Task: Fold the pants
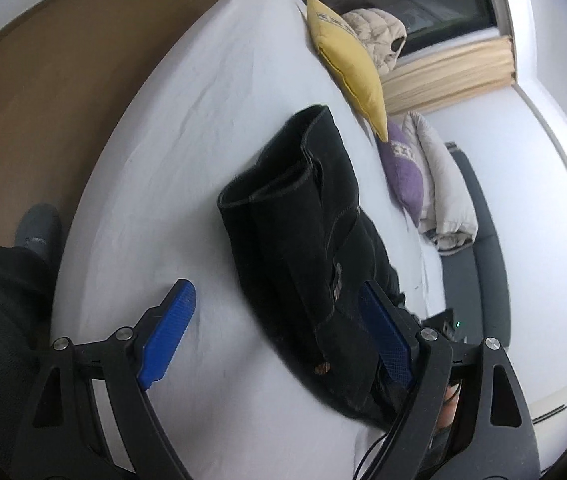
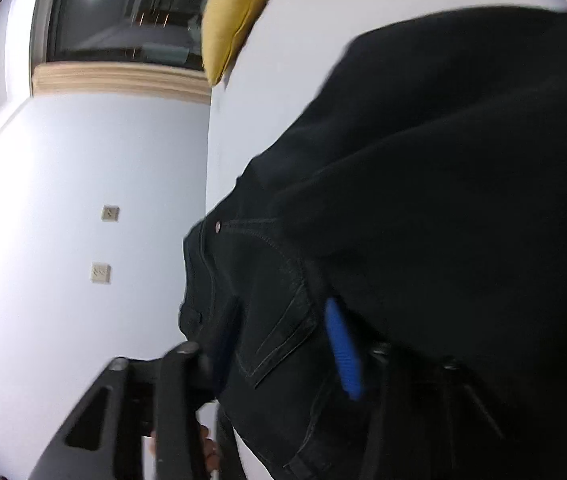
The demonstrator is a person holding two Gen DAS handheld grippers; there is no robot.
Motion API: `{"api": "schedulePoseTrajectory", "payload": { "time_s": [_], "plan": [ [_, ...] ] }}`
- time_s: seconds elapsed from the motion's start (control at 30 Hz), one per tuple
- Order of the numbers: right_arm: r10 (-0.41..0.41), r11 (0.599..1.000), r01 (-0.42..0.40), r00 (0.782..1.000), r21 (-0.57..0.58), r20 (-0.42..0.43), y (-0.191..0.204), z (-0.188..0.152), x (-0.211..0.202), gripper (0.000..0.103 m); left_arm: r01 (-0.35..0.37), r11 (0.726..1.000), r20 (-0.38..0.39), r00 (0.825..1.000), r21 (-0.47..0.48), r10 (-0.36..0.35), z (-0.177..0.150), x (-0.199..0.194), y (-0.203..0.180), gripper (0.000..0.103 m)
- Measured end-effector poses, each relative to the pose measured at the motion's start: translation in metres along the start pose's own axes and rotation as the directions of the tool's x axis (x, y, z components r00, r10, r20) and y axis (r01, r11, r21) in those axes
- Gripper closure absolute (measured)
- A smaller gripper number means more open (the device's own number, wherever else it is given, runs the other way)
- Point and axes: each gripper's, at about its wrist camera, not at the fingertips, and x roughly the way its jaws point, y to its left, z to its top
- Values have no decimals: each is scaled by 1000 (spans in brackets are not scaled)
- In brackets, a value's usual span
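Black pants (image 1: 303, 236) lie folded on the white bed (image 1: 187, 128), leg hems at the far end. My left gripper (image 1: 279, 328) is open above the bed, its blue pads either side of the near part of the pants, holding nothing. In the right wrist view the pants (image 2: 423, 200) fill the frame, waistband and pocket close up. My right gripper (image 2: 283, 344) has the waist cloth between its fingers; one blue pad (image 2: 343, 352) shows against the fabric and the other finger is hidden by cloth.
A yellow cushion (image 1: 347, 64), a purple cushion (image 1: 403, 172) and a rolled grey quilt (image 1: 439, 184) lie along the bed's far side. A beige jacket (image 1: 375, 32) sits by the window. Brown floor (image 1: 35, 92) and my foot (image 1: 35, 232) are at left.
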Motion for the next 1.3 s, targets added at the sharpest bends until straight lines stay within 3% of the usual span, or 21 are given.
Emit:
{"api": "schedulePoseTrajectory", "payload": {
  "time_s": [0.3, 0.33, 0.37, 0.43, 0.5, 0.6, 0.63, 0.93, 1.1, 1.13, 1.17, 1.2, 1.23, 1.27, 1.3],
  "plan": [
    [-2, 1000, 2, 1000, -11, -8, 2, 0, 2, 59, 34, 996, 23, 999, -77, -32, 34, 16, 13, 24],
    [-1, 1000, 1, 1000, -9, -6, 2, 0, 4, 59, 24, 997, 22, 1000, -77, -22, 36, 17, 13, 34],
    [-4, 1000, 4, 1000, -9, -6, 1, 0, 3, 60, 12, 997, 24, 1000, -72, -10, 37, 17, 10, 51],
    [-19, 1000, 18, 1000, -17, -11, 2, 1, 4, 60, 7, 997, 13, 1000, -71, -6, 38, 19, 11, 76],
    [-65, 998, 65, 998, -13, -16, 3, 2, 10, 66, -8, 999, 9, 1000, -53, 8, 41, 20, 3, 79],
    [-124, 992, 125, 992, 14, -26, -5, 3, 12, 90, -27, 1000, 10, 1000, -14, 27, 43, 19, -9, 84],
    [-150, 988, 151, 988, 30, -29, -10, 4, 12, 103, -30, 1000, 12, 999, -4, 30, 44, 20, -13, 86],
    [-155, 987, 156, 988, 32, -22, -16, 4, 15, 103, -22, 988, 57, 998, 152, 13, 43, 4, -76, 91],
    [-120, 991, 121, 992, 48, -27, -16, 5, 10, 103, -15, 946, 58, 998, 325, -4, 26, 3, -140, 91],
    [-109, 992, 111, 994, 59, -22, -12, 6, 4, 94, -5, 931, 51, 999, 366, -15, 19, 5, -158, 91],
    [-77, 995, 77, 997, 66, -9, -9, 6, -2, 73, 7, 909, 39, 999, 416, -26, 9, 11, -178, 91],
    [-44, 997, 43, 999, 63, 11, -4, 7, -11, 58, 18, 892, 26, 999, 452, -34, 1, 17, -193, 91],
    [-17, 999, 15, 999, 45, 46, 3, 10, -26, 33, 35, 861, -2, 999, 507, -39, -15, 28, -213, 91],
    [-11, 999, 8, 998, 32, 70, 8, 12, -36, 20, 44, 830, -26, 999, 556, -35, -30, 39, -229, 91],
    [9, 1000, -10, 995, 14, 98, 14, 17, -51, 17, 53, 805, -51, 998, 592, -28, -44, 50, -241, 91]
  ]
}}
